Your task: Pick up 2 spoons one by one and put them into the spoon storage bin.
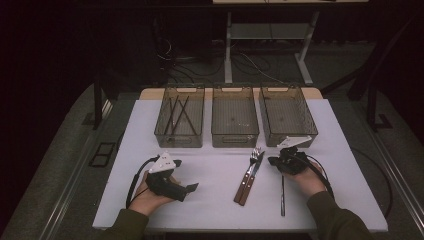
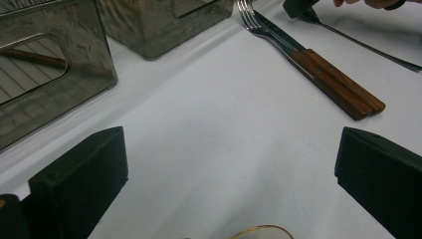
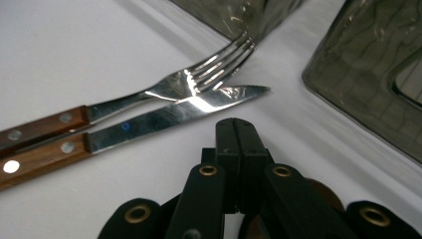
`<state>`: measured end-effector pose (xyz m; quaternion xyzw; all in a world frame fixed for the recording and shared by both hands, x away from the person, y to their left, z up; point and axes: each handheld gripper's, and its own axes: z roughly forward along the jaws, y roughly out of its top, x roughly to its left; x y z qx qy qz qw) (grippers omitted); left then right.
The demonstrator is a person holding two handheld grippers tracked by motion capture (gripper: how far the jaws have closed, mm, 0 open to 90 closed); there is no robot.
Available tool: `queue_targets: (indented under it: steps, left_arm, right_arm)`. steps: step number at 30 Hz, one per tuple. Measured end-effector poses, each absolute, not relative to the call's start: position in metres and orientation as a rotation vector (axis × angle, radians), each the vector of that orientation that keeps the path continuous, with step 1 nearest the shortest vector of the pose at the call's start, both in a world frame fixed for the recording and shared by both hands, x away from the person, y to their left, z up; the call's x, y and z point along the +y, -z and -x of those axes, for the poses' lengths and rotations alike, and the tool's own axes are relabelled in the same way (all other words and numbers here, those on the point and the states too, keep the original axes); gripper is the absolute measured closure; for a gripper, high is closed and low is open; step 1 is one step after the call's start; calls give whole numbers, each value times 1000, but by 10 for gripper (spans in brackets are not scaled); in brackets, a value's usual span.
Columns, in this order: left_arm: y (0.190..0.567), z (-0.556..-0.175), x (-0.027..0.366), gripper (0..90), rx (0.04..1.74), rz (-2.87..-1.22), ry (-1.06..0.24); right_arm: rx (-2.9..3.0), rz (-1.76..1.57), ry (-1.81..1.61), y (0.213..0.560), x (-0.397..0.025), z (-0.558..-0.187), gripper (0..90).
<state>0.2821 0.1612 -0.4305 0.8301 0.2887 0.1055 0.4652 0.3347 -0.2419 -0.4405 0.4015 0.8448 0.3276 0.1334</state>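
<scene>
Nearest the high camera, the left gripper (image 1: 191,188) rests on the surface (image 1: 215,205) at 7 o'clock, jaws wide apart, idle. Right gripper (image 1: 273,161), jaws pressed together, seems clamped on the top end of a thin dark utensil (image 1: 282,196), likely to lift it. Fork (image 1: 252,165) and knife (image 1: 248,182) lie side by side, centre. At 12 o'clock, three bins: left bin (image 1: 179,118) holds dark sticks (image 1: 178,115); middle bin (image 1: 234,118) and right bin (image 1: 287,116) look empty.

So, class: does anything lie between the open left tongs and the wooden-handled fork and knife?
Nothing visible: only bare white table separates the left tongs from the wooden-handled fork and knife.
</scene>
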Motion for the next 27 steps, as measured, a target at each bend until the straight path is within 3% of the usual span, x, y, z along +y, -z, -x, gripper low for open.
queue_targets:
  steps: [27]
  left_arm:
    - [430, -281, 160, 0, 704, -2038, -248]
  right_arm:
    - [2430, -1198, -830, 443, -254, -335, 894]
